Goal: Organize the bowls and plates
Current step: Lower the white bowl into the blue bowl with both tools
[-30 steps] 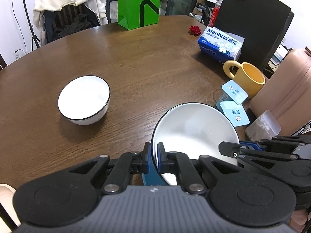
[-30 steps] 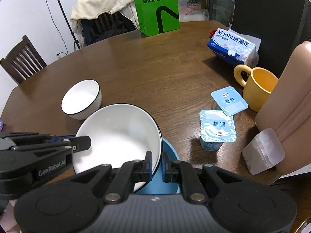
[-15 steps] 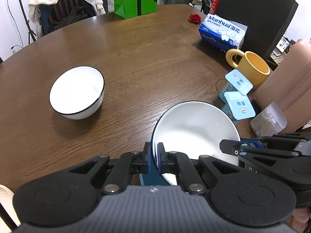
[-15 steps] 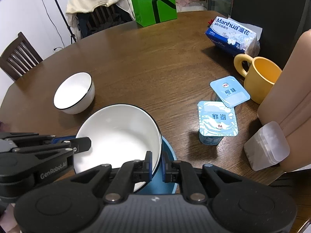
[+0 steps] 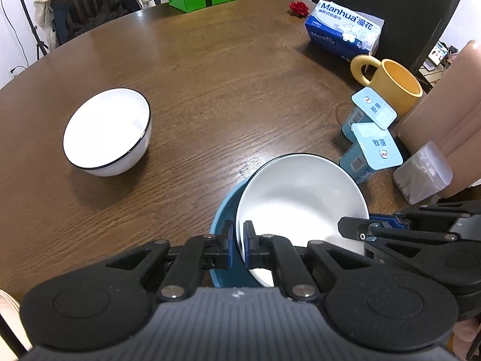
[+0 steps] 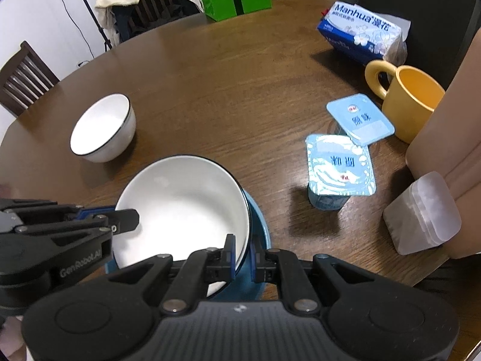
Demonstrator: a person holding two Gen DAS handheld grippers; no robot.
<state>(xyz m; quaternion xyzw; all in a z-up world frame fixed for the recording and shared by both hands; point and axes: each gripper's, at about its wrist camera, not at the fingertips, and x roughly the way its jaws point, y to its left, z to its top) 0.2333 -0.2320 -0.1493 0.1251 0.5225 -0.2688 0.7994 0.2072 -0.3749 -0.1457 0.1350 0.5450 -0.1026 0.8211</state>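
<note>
**Over a blue dish, two grippers share one bowl**

Nearest the cameras, the left gripper [image 5: 237, 245] and right gripper [image 6: 242, 255] each pinch opposite sides of the large white bowl's [image 6: 183, 207] dark-lined rim, fingers nearly together. It sits tilted above a blue plate [image 6: 259, 225] on the wooden table [image 5: 225, 90]. Farther left stands a small white bowl [image 5: 108, 131]; to the right, two yogurt cups [image 6: 339, 168], a yellow mug [image 6: 405, 102], then a tissue pack [image 5: 344, 28].
</note>
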